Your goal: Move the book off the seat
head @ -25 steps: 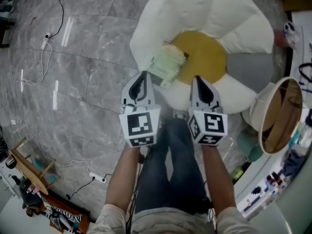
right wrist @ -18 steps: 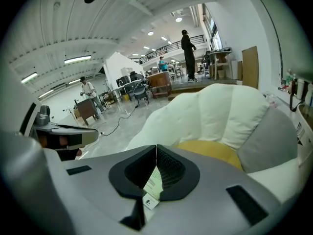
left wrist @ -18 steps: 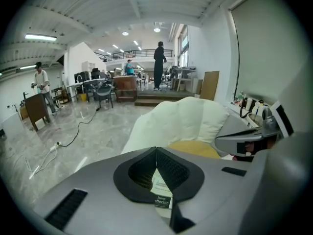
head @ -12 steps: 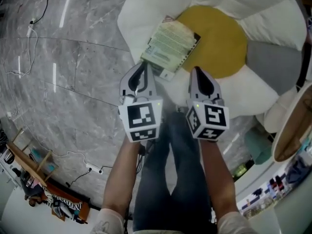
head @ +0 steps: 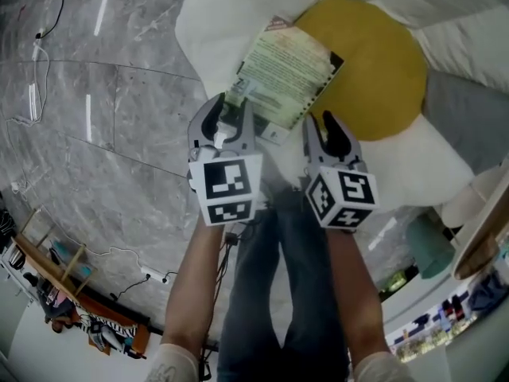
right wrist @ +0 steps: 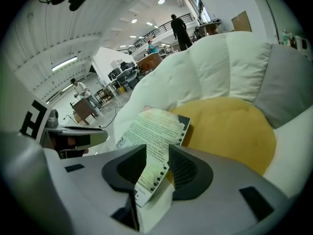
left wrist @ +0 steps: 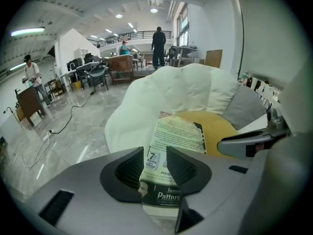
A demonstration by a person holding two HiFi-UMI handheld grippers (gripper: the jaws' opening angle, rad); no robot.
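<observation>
Since 1 s ago: both grippers have dropped toward the seat [head: 211, 30]; the book [head: 288, 74] now shows larger, upper centre of head view; jaws have just been opening.
L gripper [head: 228, 111]: jaws part-way apart, pads not pressing; the book's near L corner shows in the gap in its own view. R gripper [head: 322, 126]: similar gap, near R corner showing in it, no contact seen. Book lies flat on the white seat, partly over the yellow cushion [head: 378, 62]. Long axis runs up and slightly right in frame, away from both grippers; near short edge faces them. L gripper is closer, overlapping that edge; R sits just below it. Est. next move: close on near edge, lift clear.
</observation>
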